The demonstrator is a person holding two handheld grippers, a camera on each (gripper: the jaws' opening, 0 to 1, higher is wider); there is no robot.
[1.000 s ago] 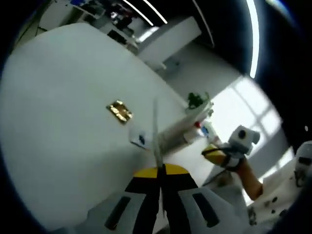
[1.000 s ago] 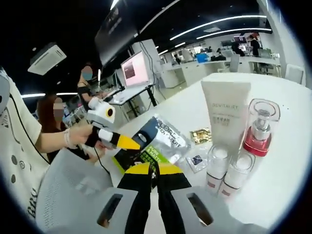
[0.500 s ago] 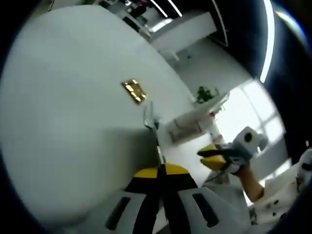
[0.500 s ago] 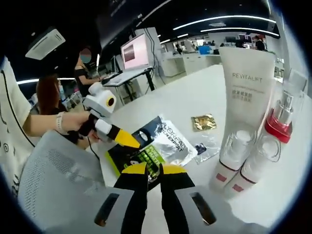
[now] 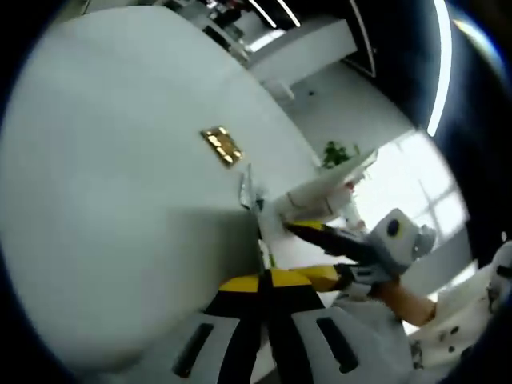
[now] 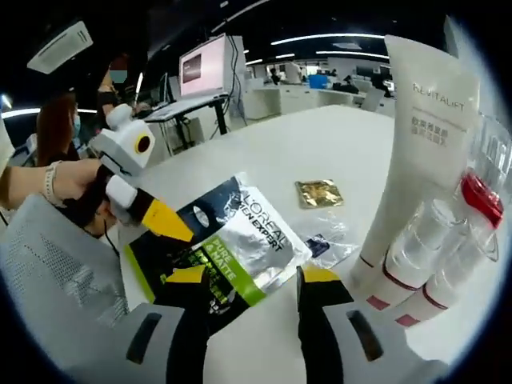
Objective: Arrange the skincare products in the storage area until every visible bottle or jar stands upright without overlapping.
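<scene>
A silver, green and black L'Oreal sachet packet [image 6: 240, 248] hangs over the white table, with my left gripper [image 6: 178, 230] shut on its left edge. In the left gripper view the packet [image 5: 258, 240] is seen edge-on, rising from my shut left gripper [image 5: 262, 280]. My right gripper [image 6: 254, 280] stands open just in front of the packet's lower edge, and shows as yellow-tipped jaws spread beside the packet [image 5: 316, 252]. A tall white Revitalift tube [image 6: 416, 152] stands upright at right, with two small clear-capped bottles [image 6: 408, 264] and a red-collared pump bottle [image 6: 480, 212] beside it.
A gold foil sachet [image 6: 318, 192] and a small clear sachet [image 6: 328, 244] lie flat on the white table [image 6: 264, 152] behind the packet. A person's hand [image 6: 68, 184] holds the left gripper. Desks and a monitor [image 6: 200, 72] stand farther back.
My right gripper has opened and moved closer to the packet, which now lies between its jaw tips. The left gripper keeps hold of the packet.
</scene>
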